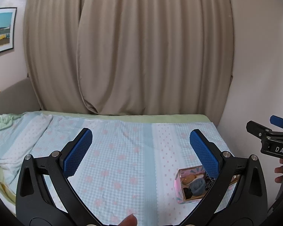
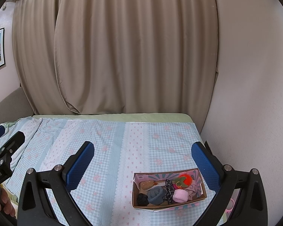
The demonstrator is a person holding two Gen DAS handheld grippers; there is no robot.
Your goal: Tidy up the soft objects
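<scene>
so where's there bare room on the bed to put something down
The widest bare stretch of the bedspread runs from the cardboard box to the rumpled bedding at the far left. A bare strip lies between box and curtain. The box is packed with soft items, tight beside the wall.

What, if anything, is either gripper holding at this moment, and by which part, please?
Nothing is held. The left gripper and right gripper are both open above the bedspread; the soft items lie in the cardboard box.
</scene>
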